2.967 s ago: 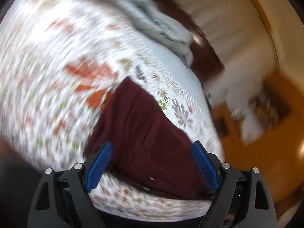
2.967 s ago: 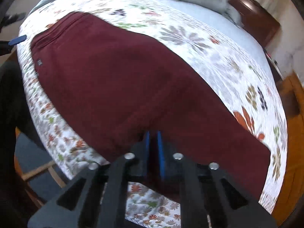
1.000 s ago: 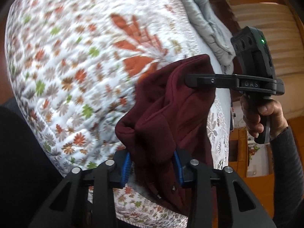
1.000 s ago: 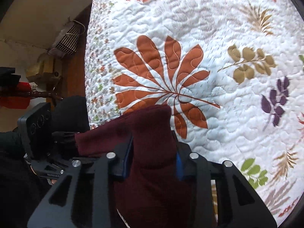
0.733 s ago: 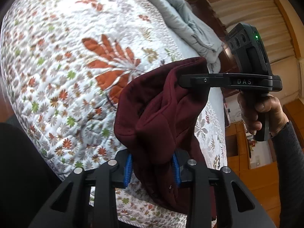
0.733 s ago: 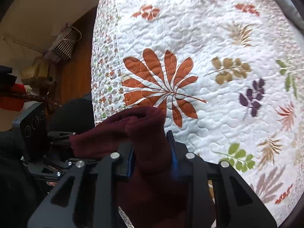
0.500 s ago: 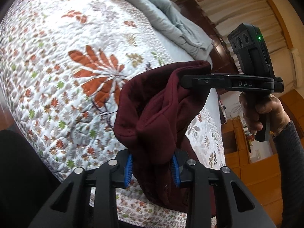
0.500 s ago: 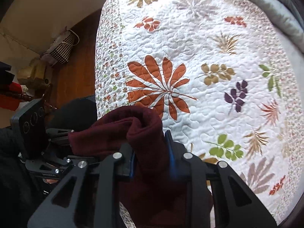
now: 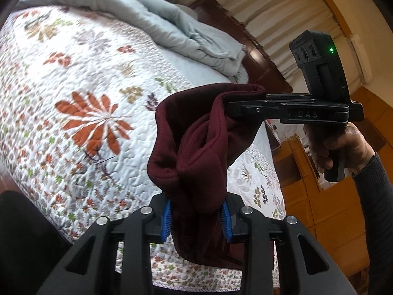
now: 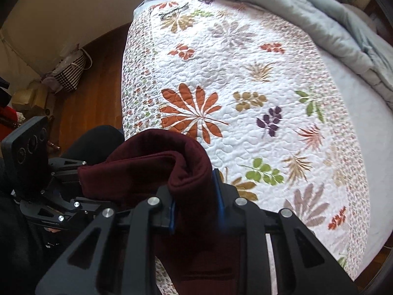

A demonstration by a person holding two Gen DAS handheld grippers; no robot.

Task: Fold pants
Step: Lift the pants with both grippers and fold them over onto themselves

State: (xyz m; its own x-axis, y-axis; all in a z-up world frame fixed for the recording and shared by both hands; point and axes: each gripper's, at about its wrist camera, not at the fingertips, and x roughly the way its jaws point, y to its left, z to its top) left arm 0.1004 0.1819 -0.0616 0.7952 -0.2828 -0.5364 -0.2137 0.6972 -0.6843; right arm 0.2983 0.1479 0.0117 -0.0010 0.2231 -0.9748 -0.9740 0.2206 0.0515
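Observation:
The maroon pants (image 9: 196,162) hang bunched in the air above the floral quilt (image 9: 81,78). My left gripper (image 9: 196,217) is shut on a thick fold of them at the bottom of the left wrist view. My right gripper (image 9: 235,108) is shut on the upper edge of the same bundle and is held level from the right. In the right wrist view the pants (image 10: 157,169) bulge over my right gripper (image 10: 196,202), with the left gripper (image 10: 61,184) at the lower left. The lower part of the pants hangs hidden behind the grippers.
A grey duvet (image 9: 172,29) is piled along the far side of the bed, by a dark wooden headboard (image 9: 248,49). A striped bag (image 10: 70,73) and clutter stand on the wood floor left of the bed. A wooden cabinet (image 9: 302,196) stands to the right.
Both grippers have lifted the pants higher off the quilt and tilted up, so more of the bed and duvet shows. Both grips are unchanged.

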